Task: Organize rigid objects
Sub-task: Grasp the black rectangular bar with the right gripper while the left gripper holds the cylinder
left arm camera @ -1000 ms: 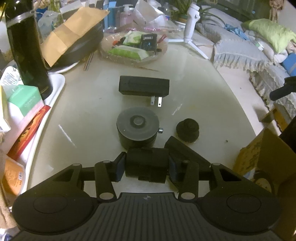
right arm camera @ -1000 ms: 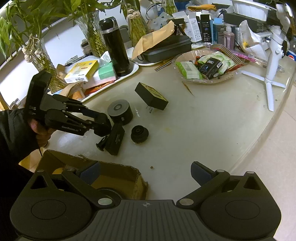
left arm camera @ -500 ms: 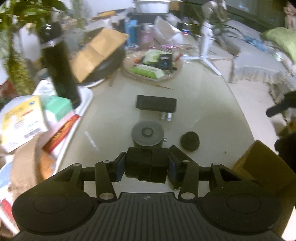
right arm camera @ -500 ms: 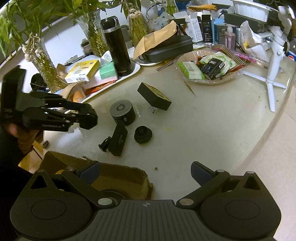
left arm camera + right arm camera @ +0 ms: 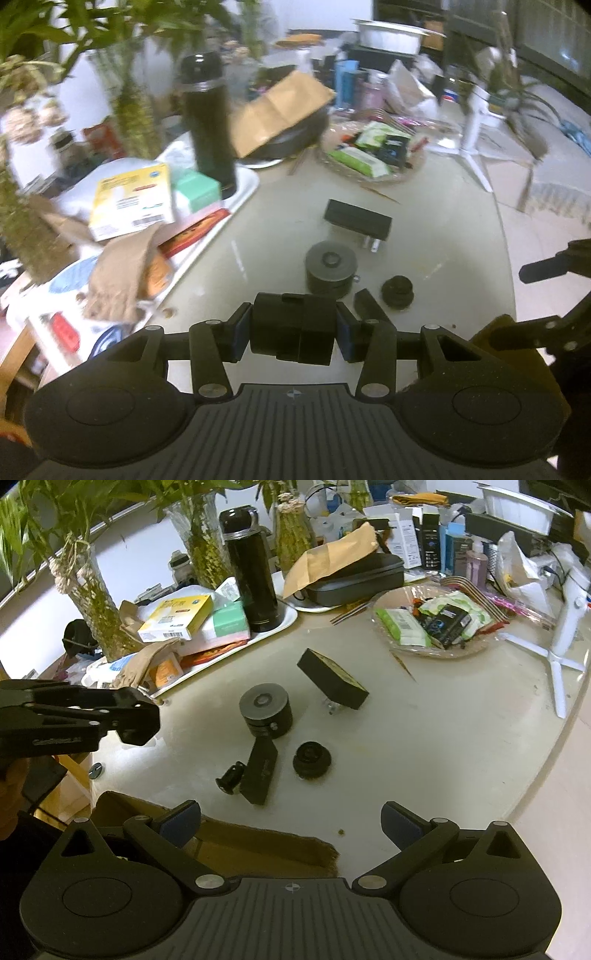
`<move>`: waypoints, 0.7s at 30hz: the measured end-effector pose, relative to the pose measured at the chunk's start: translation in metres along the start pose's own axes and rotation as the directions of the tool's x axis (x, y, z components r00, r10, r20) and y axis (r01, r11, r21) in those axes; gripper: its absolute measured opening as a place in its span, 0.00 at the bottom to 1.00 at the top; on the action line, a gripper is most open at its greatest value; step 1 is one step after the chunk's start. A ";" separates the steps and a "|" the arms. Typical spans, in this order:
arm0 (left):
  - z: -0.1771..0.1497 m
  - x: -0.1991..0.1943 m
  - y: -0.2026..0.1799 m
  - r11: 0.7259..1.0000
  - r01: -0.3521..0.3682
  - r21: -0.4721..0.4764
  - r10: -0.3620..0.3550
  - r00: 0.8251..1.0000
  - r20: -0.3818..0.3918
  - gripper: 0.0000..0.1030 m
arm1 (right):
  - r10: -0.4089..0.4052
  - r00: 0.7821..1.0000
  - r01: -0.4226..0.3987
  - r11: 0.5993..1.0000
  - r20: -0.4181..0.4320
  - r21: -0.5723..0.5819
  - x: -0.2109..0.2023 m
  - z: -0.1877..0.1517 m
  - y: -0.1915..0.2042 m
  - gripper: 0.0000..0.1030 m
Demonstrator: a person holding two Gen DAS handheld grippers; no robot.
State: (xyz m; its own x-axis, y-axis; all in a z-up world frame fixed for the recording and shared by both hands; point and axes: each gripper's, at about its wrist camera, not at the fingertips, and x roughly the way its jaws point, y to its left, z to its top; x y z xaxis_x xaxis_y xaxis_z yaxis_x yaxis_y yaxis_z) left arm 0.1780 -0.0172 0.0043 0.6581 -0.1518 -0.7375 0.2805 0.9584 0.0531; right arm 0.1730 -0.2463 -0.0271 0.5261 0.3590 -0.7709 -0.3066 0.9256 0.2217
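My left gripper [image 5: 293,334] is shut on a chunky black block [image 5: 288,321], held between its blue pads above the near table edge. From the right wrist view that gripper [image 5: 136,720] hangs at the left, off the table's side. On the table lie a black cylinder [image 5: 265,710], a black plug adapter [image 5: 332,685] resting on its prongs, a small round knob [image 5: 312,760] and a flat black bracket [image 5: 260,771] with a small stud. My right gripper [image 5: 291,823] stands open over the open cardboard box [image 5: 258,849], with nothing between its fingers.
A white tray [image 5: 288,622] holds a black flask [image 5: 251,579] and boxes at the back left. A glass dish of packets [image 5: 436,627] and a white tripod [image 5: 565,627] stand at the back right. Plant vases line the rear.
My left gripper has risen and drawn back to the left with the black block, leaving the bracket on the table. The right gripper has shifted slightly sideways.
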 end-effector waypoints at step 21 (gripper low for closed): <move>-0.043 -0.028 0.017 0.989 -0.036 -0.141 0.038 0.999 0.013 0.44 | -0.041 0.998 0.038 0.997 -0.047 -0.062 0.049 0.023 0.039 0.99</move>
State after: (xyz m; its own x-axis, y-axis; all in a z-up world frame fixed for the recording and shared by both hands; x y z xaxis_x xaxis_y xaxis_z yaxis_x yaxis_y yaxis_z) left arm 0.1345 0.0141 -0.0027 0.6771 -0.1182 -0.7263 0.1551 0.9878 -0.0162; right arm 0.2053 -0.1894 -0.0426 0.5003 0.3143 -0.8068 -0.3351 0.9295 0.1543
